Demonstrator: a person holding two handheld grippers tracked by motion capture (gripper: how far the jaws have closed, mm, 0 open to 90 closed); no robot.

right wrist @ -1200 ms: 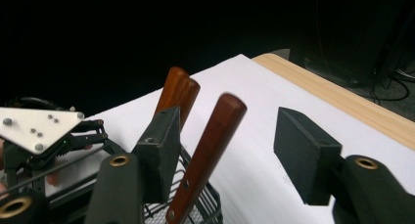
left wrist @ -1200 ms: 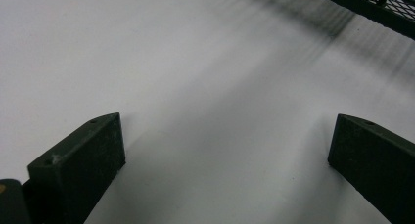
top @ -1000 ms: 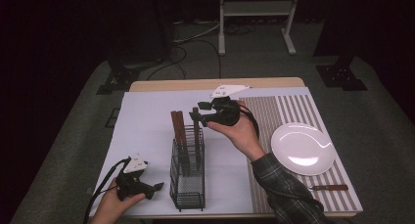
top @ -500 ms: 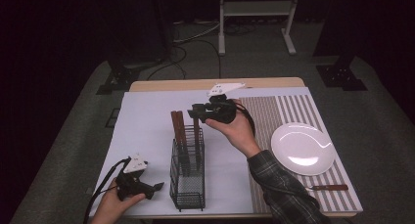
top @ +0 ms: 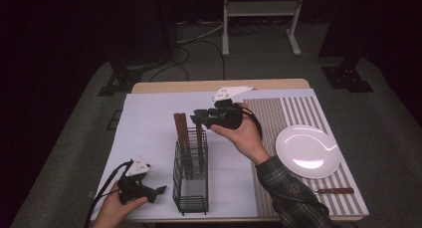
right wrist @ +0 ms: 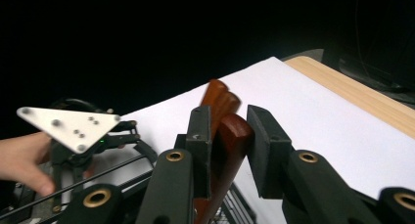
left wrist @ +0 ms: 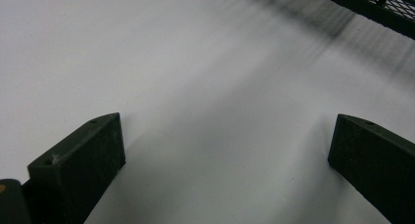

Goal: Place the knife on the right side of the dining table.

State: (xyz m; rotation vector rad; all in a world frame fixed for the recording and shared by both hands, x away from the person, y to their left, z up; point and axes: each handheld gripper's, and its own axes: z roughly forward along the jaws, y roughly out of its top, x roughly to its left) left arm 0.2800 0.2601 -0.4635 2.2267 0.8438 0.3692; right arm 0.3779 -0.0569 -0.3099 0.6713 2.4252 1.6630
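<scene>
The right gripper (top: pixel 200 119) has just been closing its jaws, and a brown wooden handle (right wrist: pixel 230 136) sits between them. One pad touches the handle; the other is right beside it. I cannot tell if it squeezes yet. The handle stands up in the black wire basket (top: pixel 190 198) in the middle of the white sheet (top: pixel 149 123). Two more wooden handles (top: pixel 180 131) stand just beside it. The left gripper (top: pixel 158 190) rests low beside the basket, jaws wide apart with nothing between them. A white plate (top: pixel 307 151) sits on the striped mat (top: pixel 298 111).
</scene>
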